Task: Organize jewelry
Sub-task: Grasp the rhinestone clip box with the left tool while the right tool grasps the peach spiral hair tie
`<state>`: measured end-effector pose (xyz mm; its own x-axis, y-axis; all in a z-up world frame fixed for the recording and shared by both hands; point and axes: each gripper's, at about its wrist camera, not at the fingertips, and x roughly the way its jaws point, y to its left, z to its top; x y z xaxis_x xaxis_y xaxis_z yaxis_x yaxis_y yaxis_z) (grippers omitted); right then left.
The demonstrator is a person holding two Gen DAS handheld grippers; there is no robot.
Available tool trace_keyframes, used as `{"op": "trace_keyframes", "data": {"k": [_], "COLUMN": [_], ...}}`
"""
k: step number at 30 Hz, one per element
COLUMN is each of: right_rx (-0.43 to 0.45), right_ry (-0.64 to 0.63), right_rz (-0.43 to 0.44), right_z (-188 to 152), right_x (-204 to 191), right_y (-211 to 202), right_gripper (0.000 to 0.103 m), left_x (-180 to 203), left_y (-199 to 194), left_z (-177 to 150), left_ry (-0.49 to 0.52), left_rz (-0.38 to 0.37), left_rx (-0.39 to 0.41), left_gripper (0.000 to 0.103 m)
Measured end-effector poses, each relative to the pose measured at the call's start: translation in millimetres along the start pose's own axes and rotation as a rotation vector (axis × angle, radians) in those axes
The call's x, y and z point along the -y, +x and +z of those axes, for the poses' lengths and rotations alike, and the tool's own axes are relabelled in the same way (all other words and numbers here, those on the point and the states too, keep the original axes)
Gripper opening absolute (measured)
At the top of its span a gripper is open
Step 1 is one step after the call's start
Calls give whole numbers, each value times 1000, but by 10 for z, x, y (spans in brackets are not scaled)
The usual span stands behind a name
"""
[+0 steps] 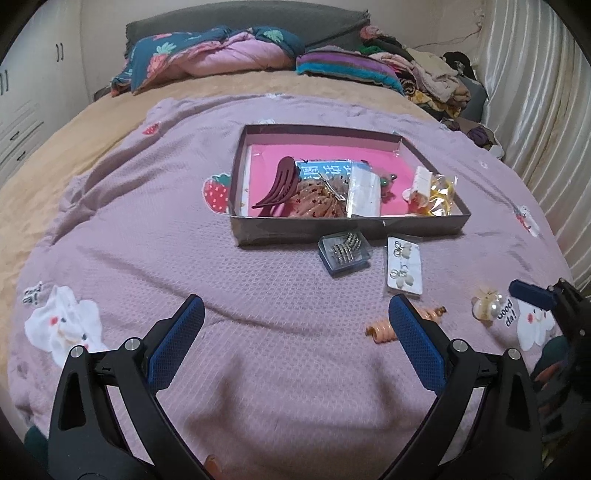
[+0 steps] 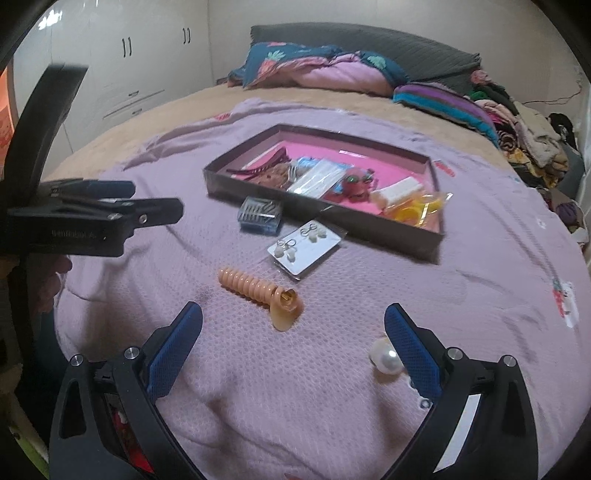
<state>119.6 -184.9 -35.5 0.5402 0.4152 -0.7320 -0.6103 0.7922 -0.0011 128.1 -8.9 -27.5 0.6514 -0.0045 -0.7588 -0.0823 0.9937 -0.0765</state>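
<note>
Just ahead of our empty, wide-open right gripper (image 2: 293, 325) lay the spiral hair tie (image 2: 258, 291), short of the tray (image 2: 325, 225); left gripper (image 1: 295, 321) likewise open, we judged pickup next.

A wide bed fills the room, covered by a tan fleece sheet (image 1: 55, 166) with a mauve waffle-textured quilt (image 1: 155, 229) printed with strawberries and white cartoon figures spread over it. At the head stands a dark grey padded headboard (image 1: 243, 26). Against it lie a bunched teal-and-pink floral duvet (image 1: 207, 55) and a folded striped blanket in purple, teal and pink (image 1: 343, 68). A heap of mixed crumpled clothes (image 1: 436, 81) sits in the far right corner. Pale satin pleated curtains (image 1: 535, 92) hang along the right side. White glossy wardrobe doors with dark handles and drawers (image 2: 140, 66) line the left wall. The plain cream wall (image 2: 369, 14) behind is dimly, evenly lit.
</note>
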Motion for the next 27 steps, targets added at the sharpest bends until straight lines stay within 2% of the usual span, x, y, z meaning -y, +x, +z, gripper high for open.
{"op": "trace_keyframes", "data": {"k": [3,5,10,12,13,15,16,17,20,25,27], "right_rx": [-22,-42,-98,-115,-136,-138,-134,-133,-126,-123,-124], "right_ry": [-18,-25,-19,-13,-10,-21,-29,-34,-27,-28,-23], "right_rz": [7,19,71,98,121,126,129,143,175,199,201], "right_z": [29,52,75,75,61,28,20,11,-23,-115,-137], "right_x": [-24,-24,-17,-28,-39,-64,-76,-82,-87,-115,-110], "right_y": [167,283,544,622,670,675,660,637,569,472,448], "right_gripper": [97,86,77,66,54,44,32,25,25,25,25], "left_x": [23,44,89,107,118,139,149,152,155,165,208], "left_y": [142,237,456,542,579,656,689,725,842,997,1015], "left_z": [58,96,189,226,239,272,282,288,313,331,338], "left_ry": [2,3,-10,-19,-23,-31,-34,-39,-64,-88,-76], "left_rz": [-9,-16,-55,-70,-77,-88,-90,-93,-114,-137,-155], "left_rx": [-17,-32,-67,-82,-89,-100,-105,-111,-131,-160,-163], "left_gripper": [93,93,92,89,88,87,86,82,79,65,49]}}
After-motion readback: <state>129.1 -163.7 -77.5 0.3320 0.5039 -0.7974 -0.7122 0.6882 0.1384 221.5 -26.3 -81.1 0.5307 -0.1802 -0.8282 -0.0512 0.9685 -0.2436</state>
